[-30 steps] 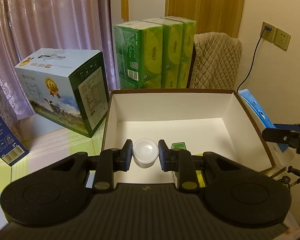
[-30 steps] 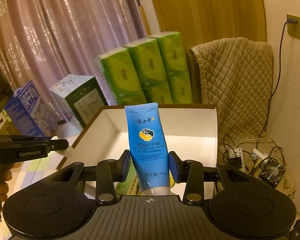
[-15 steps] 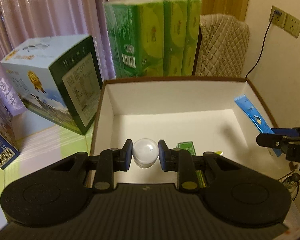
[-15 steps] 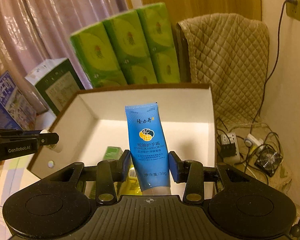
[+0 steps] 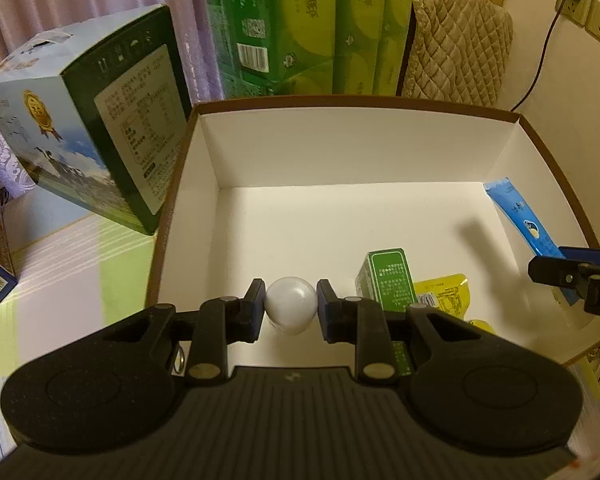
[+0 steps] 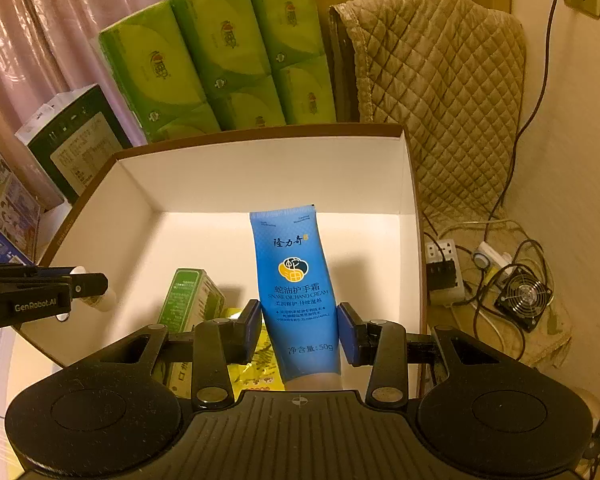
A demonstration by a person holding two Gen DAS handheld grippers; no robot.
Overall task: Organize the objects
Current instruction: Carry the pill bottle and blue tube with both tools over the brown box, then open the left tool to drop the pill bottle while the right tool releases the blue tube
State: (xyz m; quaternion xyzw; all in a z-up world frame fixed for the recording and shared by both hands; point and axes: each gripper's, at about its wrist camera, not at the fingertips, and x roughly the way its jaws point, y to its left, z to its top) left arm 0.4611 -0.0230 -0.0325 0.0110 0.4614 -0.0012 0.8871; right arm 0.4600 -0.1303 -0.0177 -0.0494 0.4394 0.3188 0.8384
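**Two grippers loaded over the box**

Left gripper (image 5: pixel 291 311) clamps a white bottle (image 5: pixel 291 310), low over the near left of the white box (image 5: pixel 352 148). Only the right view shows the right gripper (image 6: pixel 299 327) pinching the blue hand-cream tube (image 6: pixel 296 280), label readable. Green carton (image 5: pixel 388 276) and a yellow packet (image 5: pixel 446 300), probably a sachet, lie near-right inside.

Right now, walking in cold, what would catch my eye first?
Probably the bright blue hand cream tube clamped in the right gripper, held over the white-lined open box. Next, the small white bottle pinched in the left gripper above the same box, and the green packs stacked behind.
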